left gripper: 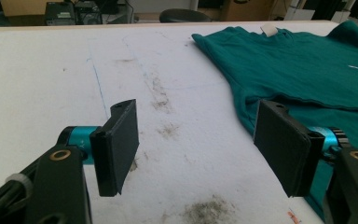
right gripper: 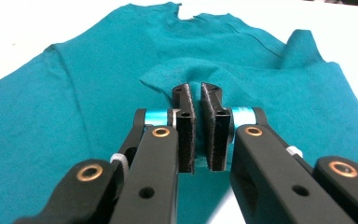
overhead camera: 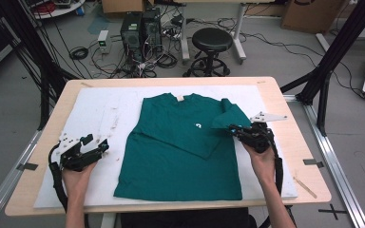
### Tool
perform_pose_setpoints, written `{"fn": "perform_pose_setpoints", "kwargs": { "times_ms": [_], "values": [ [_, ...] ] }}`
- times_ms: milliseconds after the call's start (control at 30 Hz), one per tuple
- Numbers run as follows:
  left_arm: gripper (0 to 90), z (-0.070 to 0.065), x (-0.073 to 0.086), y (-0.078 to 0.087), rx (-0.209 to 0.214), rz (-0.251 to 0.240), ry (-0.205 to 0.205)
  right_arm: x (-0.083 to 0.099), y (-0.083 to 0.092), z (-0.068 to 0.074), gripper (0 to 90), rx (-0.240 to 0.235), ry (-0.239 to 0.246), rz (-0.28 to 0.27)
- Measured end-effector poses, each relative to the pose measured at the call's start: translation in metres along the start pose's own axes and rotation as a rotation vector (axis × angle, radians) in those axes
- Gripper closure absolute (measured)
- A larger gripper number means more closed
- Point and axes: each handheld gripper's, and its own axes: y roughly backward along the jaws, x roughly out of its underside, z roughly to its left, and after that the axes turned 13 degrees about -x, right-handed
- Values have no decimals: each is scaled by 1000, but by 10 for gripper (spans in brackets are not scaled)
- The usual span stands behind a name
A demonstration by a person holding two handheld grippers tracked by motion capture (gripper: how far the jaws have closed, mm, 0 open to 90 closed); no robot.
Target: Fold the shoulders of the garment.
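A dark green T-shirt lies flat on the white padded board, neck toward the far edge, with a small white mark on the chest. Its right sleeve is lifted and drawn in over the shirt's body. My right gripper is shut on that sleeve; in the right gripper view the sleeve's hem bunches up at the nearly closed right gripper. My left gripper rests on the board left of the shirt, open. In its own view the left gripper has nothing between the jaws and the T-shirt lies to the right.
The board covers most of a wooden table. Grey smudges mark the board left of the shirt. Beyond the table's far edge stand a black stool, computer towers and cables. Black frame posts rise at the right.
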Motion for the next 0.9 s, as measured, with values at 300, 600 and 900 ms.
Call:
{"fn": "perform_pose_setpoints", "kwargs": {
  "times_ms": [300, 600, 900],
  "values": [
    [310, 0, 0, 0, -1, 3, 1, -14, -36, 27, 857, -43, 31, 25],
    [310, 0, 0, 0, -3, 3, -1, -24, -77, 57, 856, -88, 58, 41],
    [310, 0, 0, 0, -3, 4, 0, -27, -101, 78, 854, -110, 90, 55]
  ]
}}
